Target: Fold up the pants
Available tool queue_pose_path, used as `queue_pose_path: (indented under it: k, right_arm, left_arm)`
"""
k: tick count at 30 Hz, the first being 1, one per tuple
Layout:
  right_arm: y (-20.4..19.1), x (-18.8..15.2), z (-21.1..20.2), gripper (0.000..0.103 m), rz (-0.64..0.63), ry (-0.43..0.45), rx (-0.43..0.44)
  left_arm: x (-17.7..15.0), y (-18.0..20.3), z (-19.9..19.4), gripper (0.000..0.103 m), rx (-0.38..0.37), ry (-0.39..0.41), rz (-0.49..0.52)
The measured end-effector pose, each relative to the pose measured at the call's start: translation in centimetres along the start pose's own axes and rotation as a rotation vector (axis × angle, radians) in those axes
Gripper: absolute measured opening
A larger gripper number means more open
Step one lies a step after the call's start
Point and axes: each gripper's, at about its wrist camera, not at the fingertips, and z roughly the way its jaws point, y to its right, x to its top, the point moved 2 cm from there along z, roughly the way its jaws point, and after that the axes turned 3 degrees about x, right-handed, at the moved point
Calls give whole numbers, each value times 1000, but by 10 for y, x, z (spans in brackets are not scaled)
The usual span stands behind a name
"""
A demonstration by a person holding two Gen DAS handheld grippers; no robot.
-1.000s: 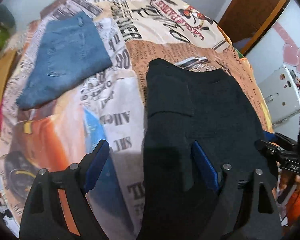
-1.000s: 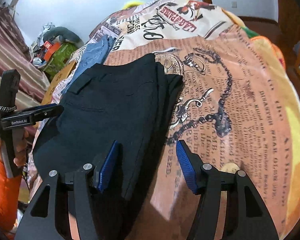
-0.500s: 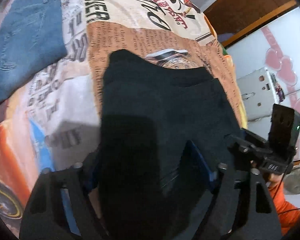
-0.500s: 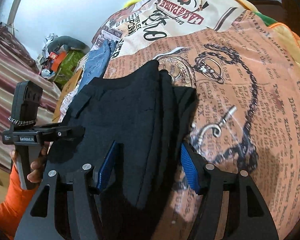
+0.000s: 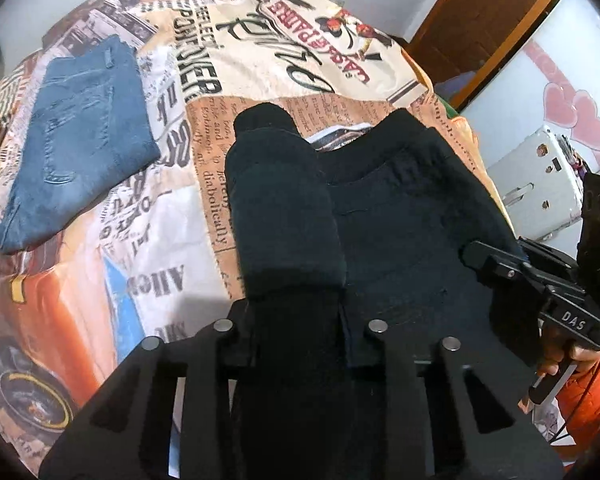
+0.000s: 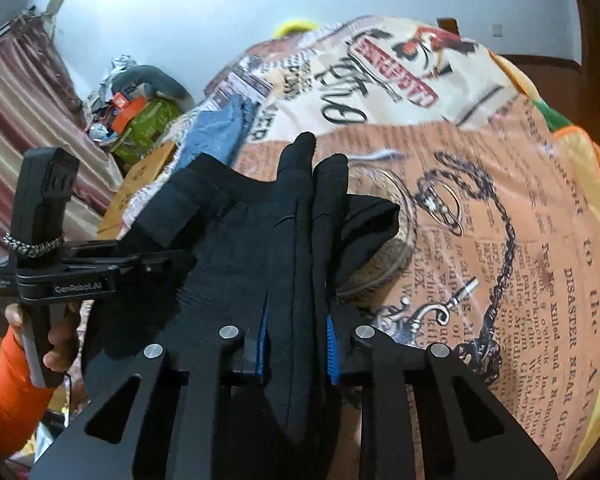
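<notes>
Here both tools pinch the black cotton pants (image 5: 400, 216) on the newspaper-print bed cover (image 5: 148, 248): left tool (image 5: 296, 328), right tool (image 6: 296, 336). Thick stacked layers could slip free, spoiling the fold.

The pants (image 5: 400, 216) lie on the bedspread (image 5: 260, 60), their near edge between the fingers of each gripper. The folded jeans (image 5: 76, 144) lie to their left, well apart.

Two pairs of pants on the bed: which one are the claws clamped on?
The black pants, bunched between both the left claw and right claw. The blue jeans lie folded flat, apart and untouched, farther back to the left.
</notes>
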Motion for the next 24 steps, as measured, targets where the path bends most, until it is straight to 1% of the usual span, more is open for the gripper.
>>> queue_pose_path:
  k: [3,8,13,18,24]
  right_arm:
    - [-14,5,-9,18,-42,27,4]
    - [-39,24,-22,18,-97,74,14]
    - [-68,42,-34,17,-175,130,21]
    - [-99,65,-38,17,-237,200,36]
    - [-138,101,-24,17,-294,270,80]
  left_arm:
    - [-3,1,-16,27,19,34,-7]
    - [-2,-2,-53,26,25,123,-25]
    - [1,-7,-96,26,69,253,-16]
    - [10,-24,-134,26,116,360,-24]
    - [28,-64,-176,26,177,467,-70]
